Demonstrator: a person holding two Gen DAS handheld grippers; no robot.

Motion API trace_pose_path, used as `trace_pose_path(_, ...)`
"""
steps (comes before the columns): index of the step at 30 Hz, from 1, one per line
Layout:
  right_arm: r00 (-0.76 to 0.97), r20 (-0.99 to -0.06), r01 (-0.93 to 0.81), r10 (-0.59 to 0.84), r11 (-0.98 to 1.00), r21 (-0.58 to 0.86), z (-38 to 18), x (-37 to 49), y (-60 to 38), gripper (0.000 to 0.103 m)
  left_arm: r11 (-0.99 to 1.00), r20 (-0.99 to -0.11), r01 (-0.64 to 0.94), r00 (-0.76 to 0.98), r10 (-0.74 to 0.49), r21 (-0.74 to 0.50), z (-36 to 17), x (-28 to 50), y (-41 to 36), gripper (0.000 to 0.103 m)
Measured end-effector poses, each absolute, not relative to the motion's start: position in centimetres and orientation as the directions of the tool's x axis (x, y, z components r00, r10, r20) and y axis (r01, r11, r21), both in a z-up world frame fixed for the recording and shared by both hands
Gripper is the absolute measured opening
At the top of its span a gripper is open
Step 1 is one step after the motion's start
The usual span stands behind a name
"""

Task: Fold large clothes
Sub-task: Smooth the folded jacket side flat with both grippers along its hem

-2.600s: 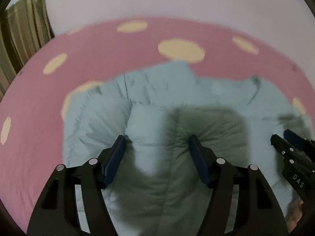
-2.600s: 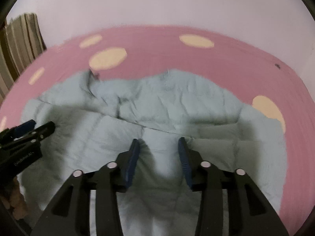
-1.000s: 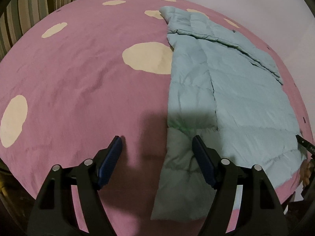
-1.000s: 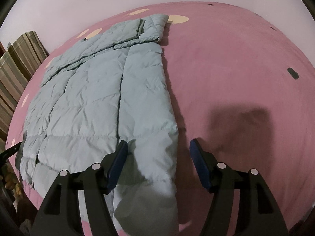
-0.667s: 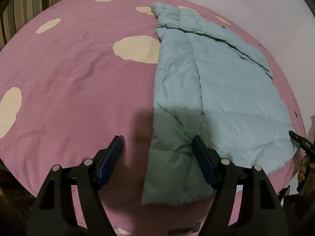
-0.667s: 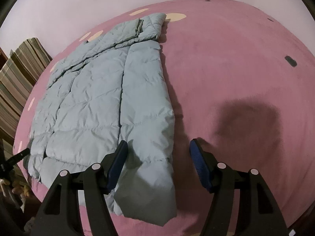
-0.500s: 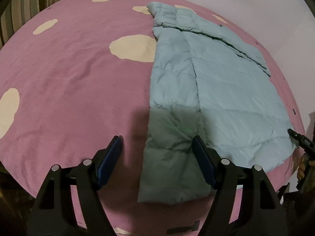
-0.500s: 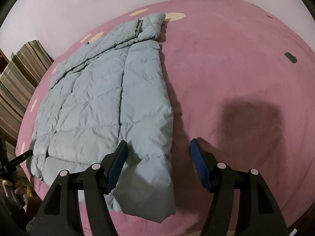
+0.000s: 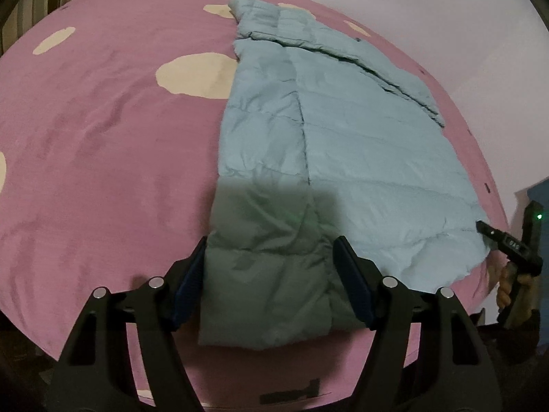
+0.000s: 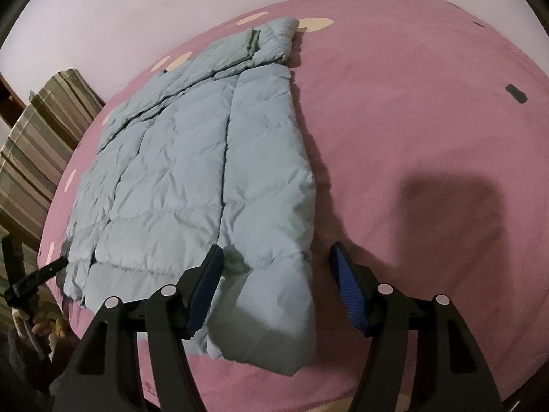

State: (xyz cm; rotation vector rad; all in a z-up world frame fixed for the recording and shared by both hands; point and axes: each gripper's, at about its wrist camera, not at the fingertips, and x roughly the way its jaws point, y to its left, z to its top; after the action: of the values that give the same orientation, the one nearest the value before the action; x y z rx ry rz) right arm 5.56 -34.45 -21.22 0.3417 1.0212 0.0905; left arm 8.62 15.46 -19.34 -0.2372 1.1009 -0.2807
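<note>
Since a second ago both my grippers have tilted over the near hem, left gripper point(image 9: 269, 283) and right gripper point(image 10: 276, 286) each with jaws apart but closing around, not pressing, a corner of the pale blue padded jacket point(image 9: 343, 144), lying flat on the pink spotted cover point(image 9: 103, 137) toward the far wall point(image 9: 411, 0).

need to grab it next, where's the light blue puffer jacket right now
The puffer jacket lies flat on the pink spotted bedspread, its hem at the near edge; in each wrist view one bottom corner sits between that tool's closing jaws.
</note>
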Motion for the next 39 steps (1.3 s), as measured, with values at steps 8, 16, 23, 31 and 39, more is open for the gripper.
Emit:
trace_pose_path(8, 0.527, -0.793, 0.060, 0.307, 0.917, 0.394, -21.4, 4.6, -34.6, 0.056, 0.921, -0.819, 0.103, 0.428, -0.383, -0.376, -19.3, 8.6, 16.1, 0.066)
trace_pose_path(16, 0.537, -0.768, 0.056, 0.349, 0.893, 0.446, -21.7, 4.5, -34.8, 0.056, 0.904, -0.803, 0.087, 0.429, -0.413, -0.418, -19.4, 8.5, 16.7, 0.065)
trace_pose_path(23, 0.540, -0.750, 0.063, 0.382, 0.870, 0.489, -21.8, 4.5, -35.4, 0.052, 0.891, -0.792, 0.088, 0.426, -0.438, -0.446, -19.4, 8.4, 16.8, 0.059)
trace_pose_path(31, 0.537, -0.740, 0.061, 0.405, 0.856, 0.513, -21.8, 4.5, -35.4, 0.051, 0.893, -0.791, 0.093, 0.432, -0.434, -0.439, -19.5, 8.3, 16.8, 0.056)
trace_pose_path(39, 0.546, -0.706, 0.086, 0.451, 0.808, 0.582, -22.3, 4.4, -36.6, 0.048, 0.890, -0.787, 0.090, 0.435, -0.438, -0.446, -19.5, 8.2, 16.9, 0.056)
